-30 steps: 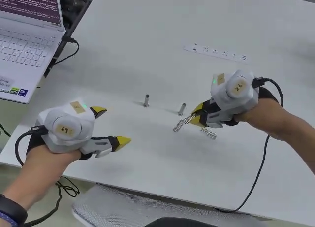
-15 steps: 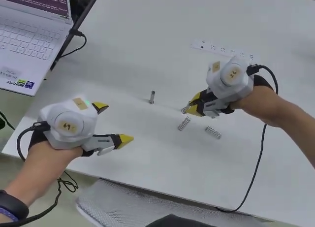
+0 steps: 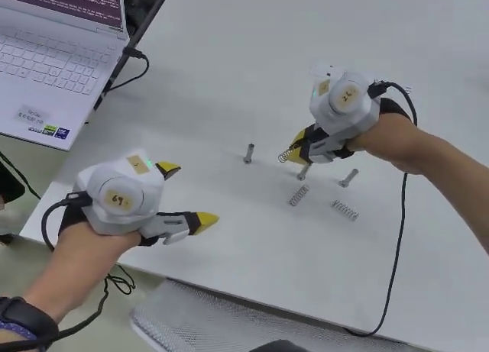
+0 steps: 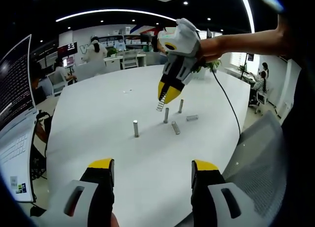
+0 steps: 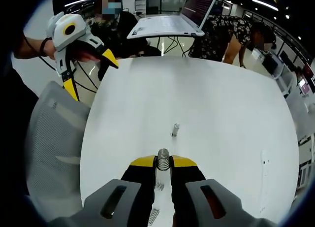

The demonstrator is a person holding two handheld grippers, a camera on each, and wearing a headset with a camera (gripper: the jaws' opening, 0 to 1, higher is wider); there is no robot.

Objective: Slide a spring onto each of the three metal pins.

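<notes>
Right gripper (image 3: 296, 151) clamped on a spring (image 3: 285, 155), held off the table (image 3: 229, 62) between left pin (image 3: 249, 153) and middle pin (image 3: 304, 171), nearer the middle one. Right pin (image 3: 349, 177) stands to the right of these. Two loose springs (image 3: 299, 195) lie on the near side of the pins. Left gripper (image 3: 189, 195) wide, empty, near-left. Versus 1.0 s ago: right gripper has gone from the loose springs to the pins; right pin, then hidden behind it, now shows; left gripper's jaws unchanged.

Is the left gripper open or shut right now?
Open: on the left gripper, the yellow-tipped jaws stand well apart, nothing between them.
</notes>
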